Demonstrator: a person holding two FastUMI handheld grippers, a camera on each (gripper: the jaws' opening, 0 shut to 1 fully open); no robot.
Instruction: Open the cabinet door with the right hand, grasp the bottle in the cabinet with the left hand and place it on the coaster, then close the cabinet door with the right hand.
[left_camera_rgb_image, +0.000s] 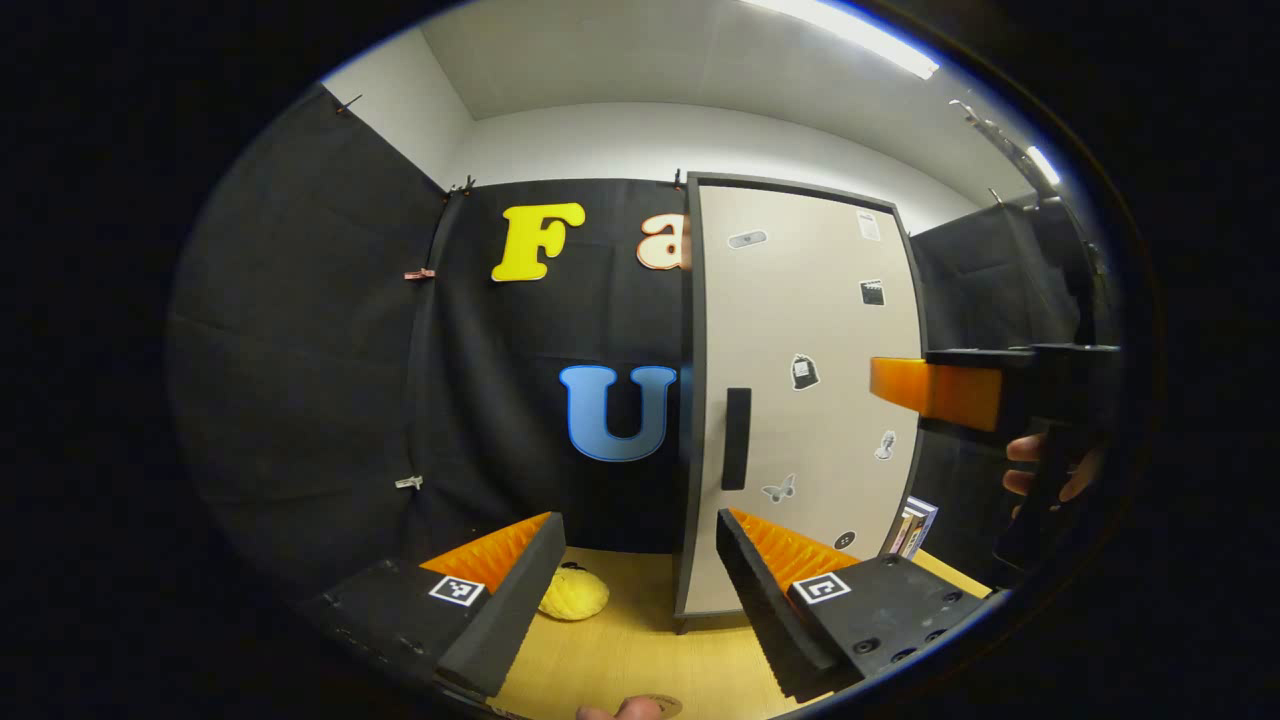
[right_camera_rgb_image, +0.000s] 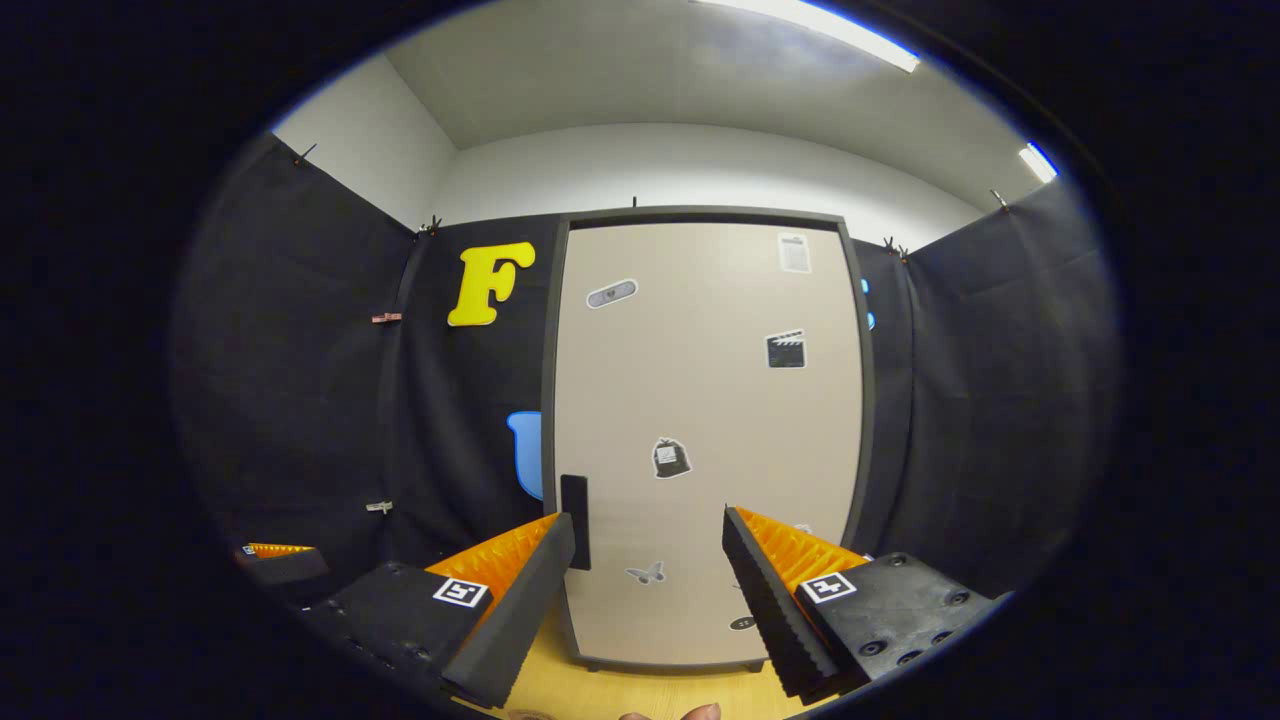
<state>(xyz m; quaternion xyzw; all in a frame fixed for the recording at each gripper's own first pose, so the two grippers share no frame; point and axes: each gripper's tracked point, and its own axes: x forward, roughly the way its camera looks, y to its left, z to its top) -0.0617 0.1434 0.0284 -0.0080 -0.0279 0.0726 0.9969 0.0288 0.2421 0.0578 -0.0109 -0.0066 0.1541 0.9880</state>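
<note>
Door shut, standing on the table, bottle presumably behind it. Opening step in hand. Right tongs gaped wide, near the handle; left tongs gaped too, empty. Next: close on that handle, pull.

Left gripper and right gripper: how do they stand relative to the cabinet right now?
The right gripper squarely faces the shut cabinet door, near its handle; the left gripper sits off to the door's handle side, over the table by a yellow object. Both have open jaws holding nothing.
</note>
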